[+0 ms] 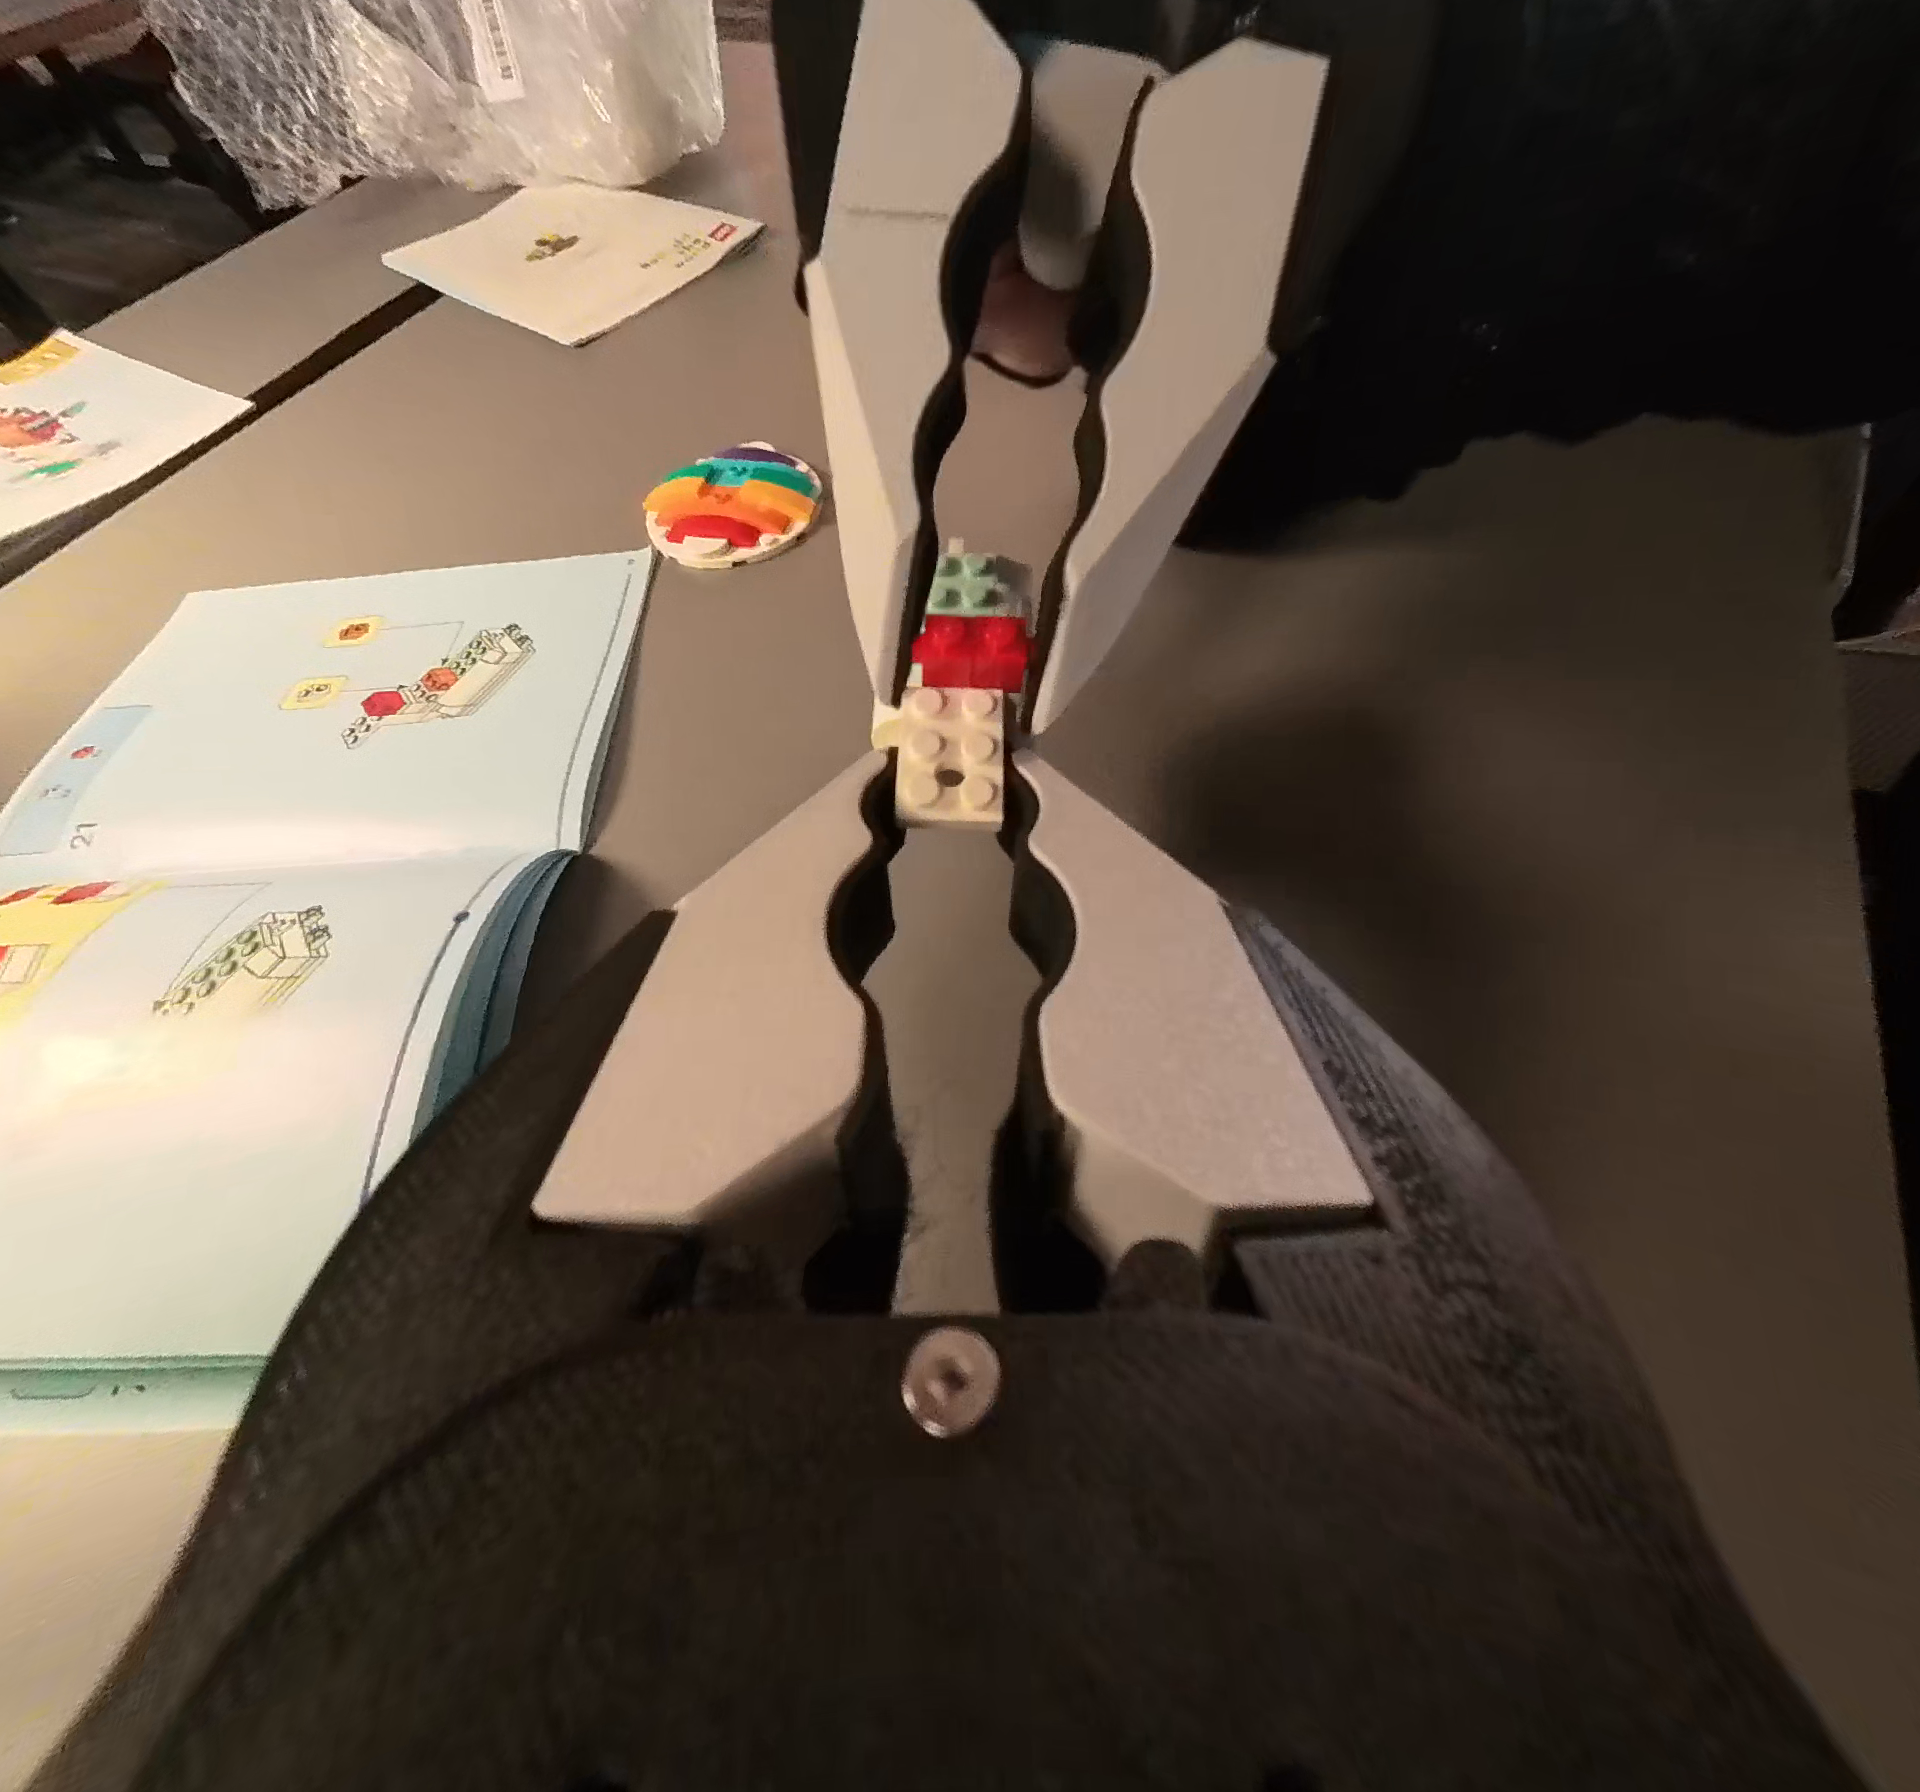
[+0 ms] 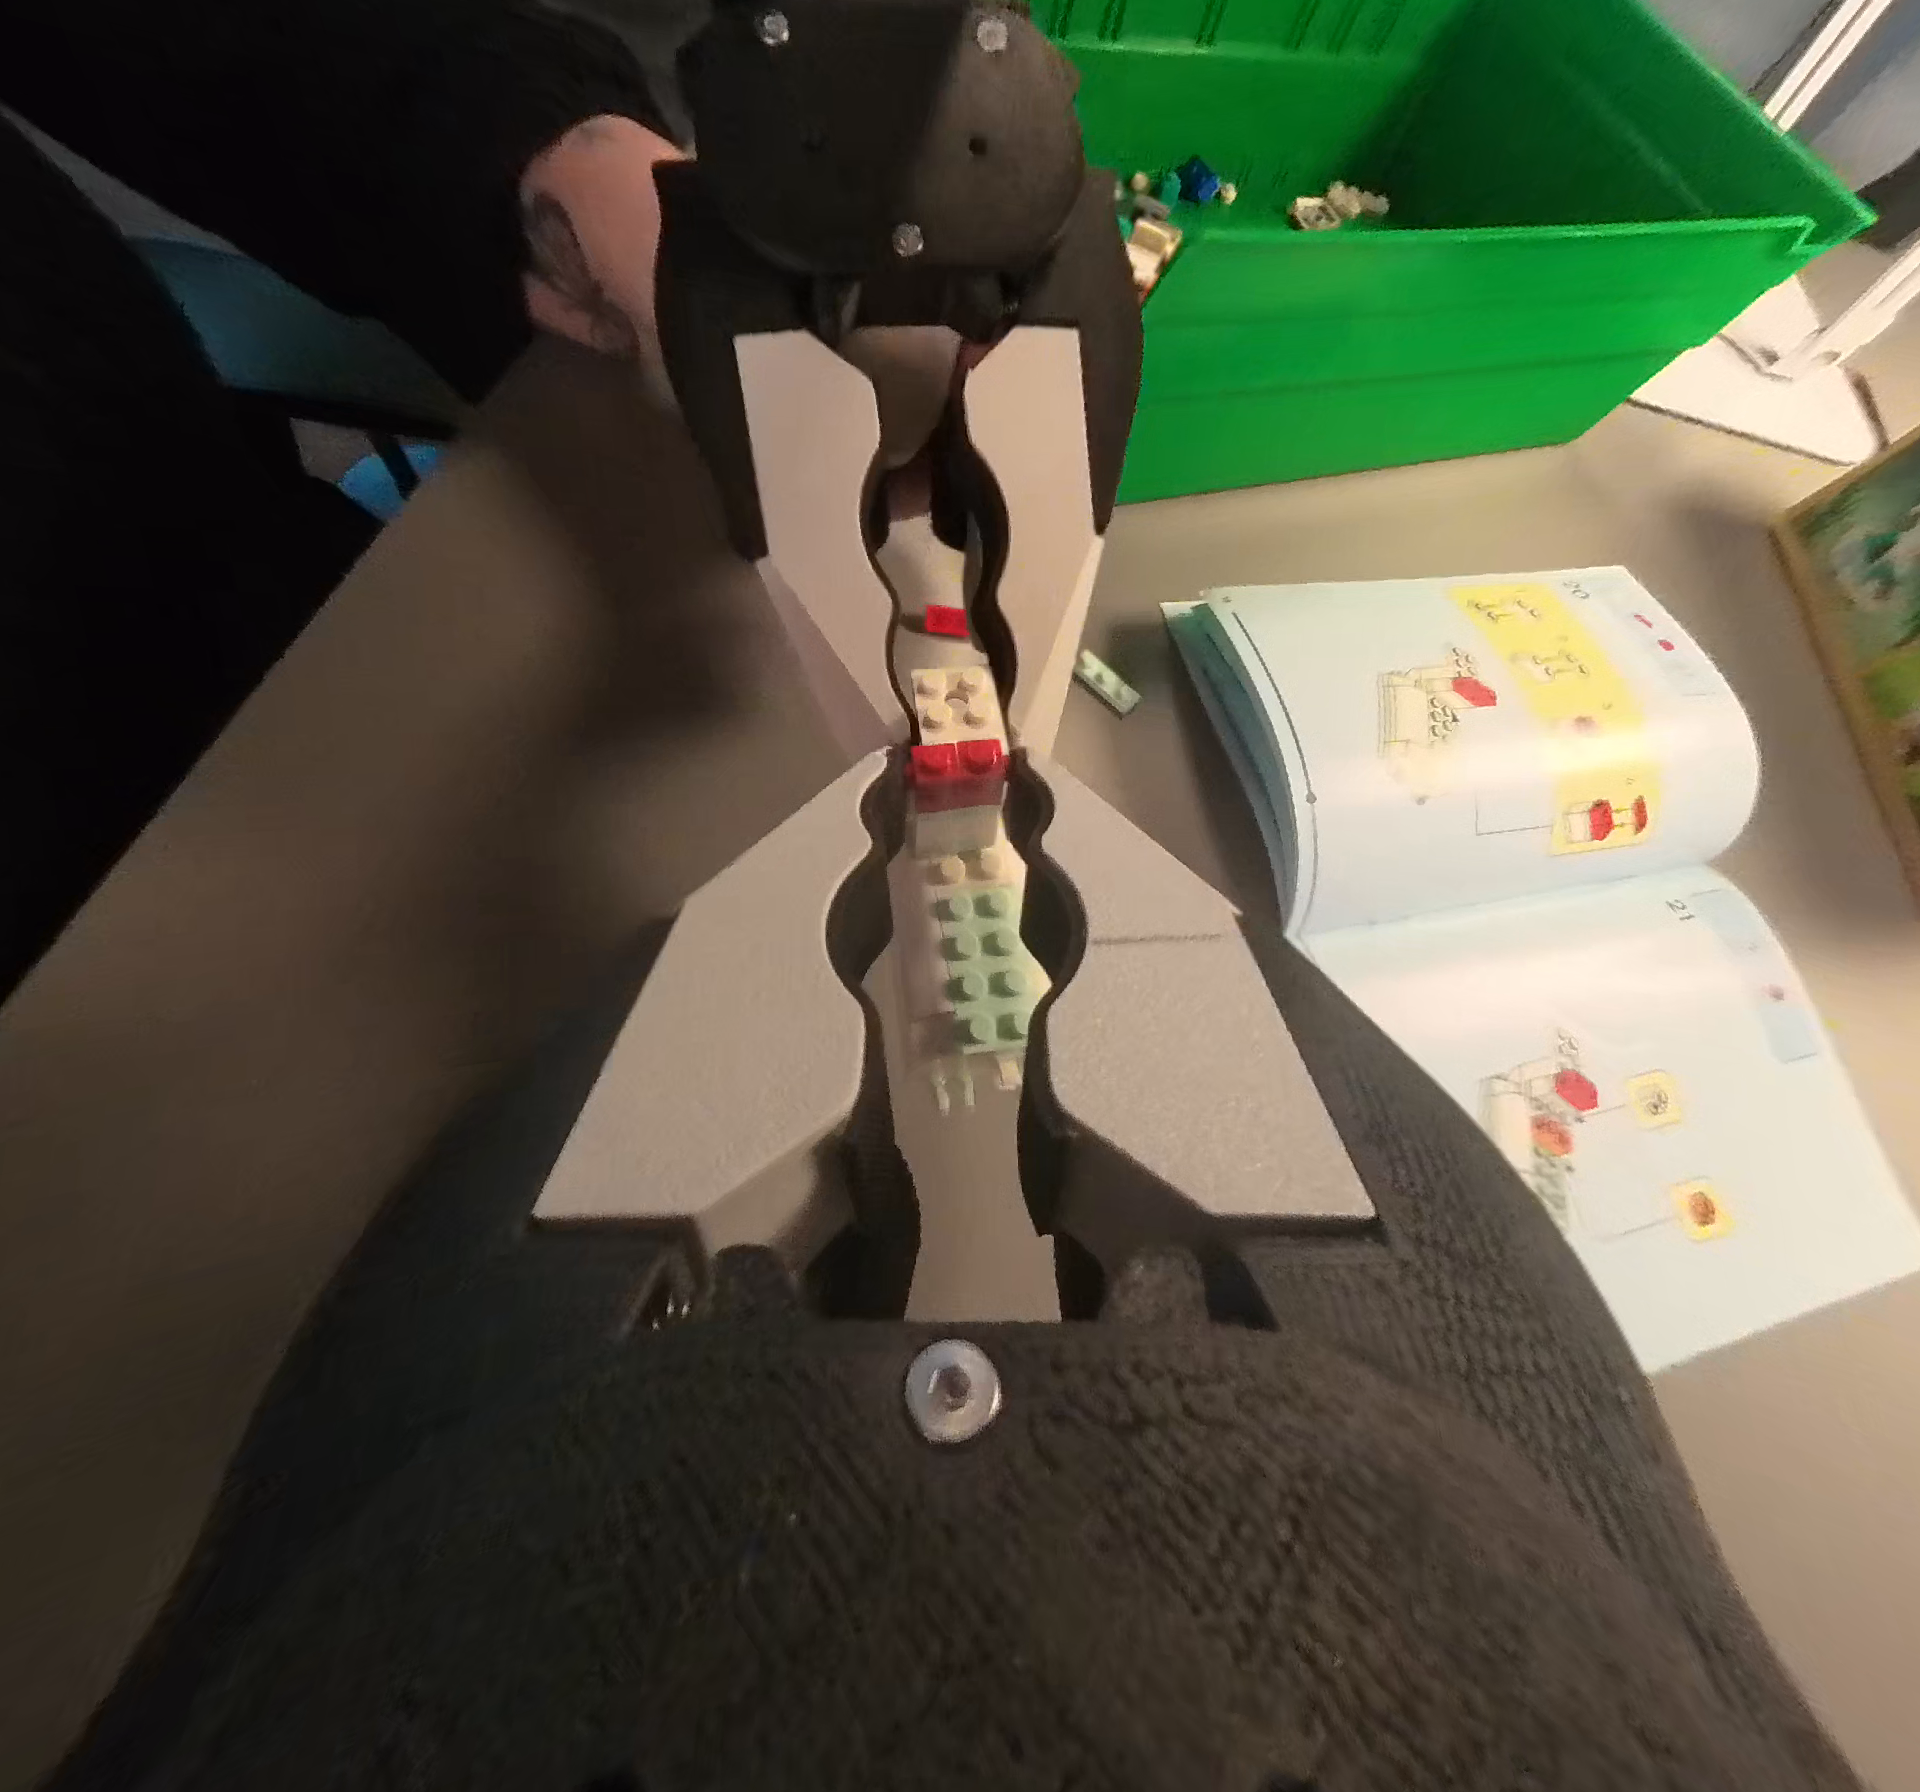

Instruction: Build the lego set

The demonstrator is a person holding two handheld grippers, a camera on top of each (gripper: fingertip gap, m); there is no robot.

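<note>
My left gripper point(image 1: 951, 786) and my right gripper point(image 2: 961, 776) meet tip to tip above the table, each with its fingers closed on the same brick assembly point(image 1: 961, 703).

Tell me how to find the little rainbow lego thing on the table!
Start at the open instruction booklet on the grey table. Just past its far right corner, left of the two grippers, lies the rainbow piece. It is a small round white disc with curved stripes of red, orange, yellow, green and purple; nothing else near it is round or striped.
</note>
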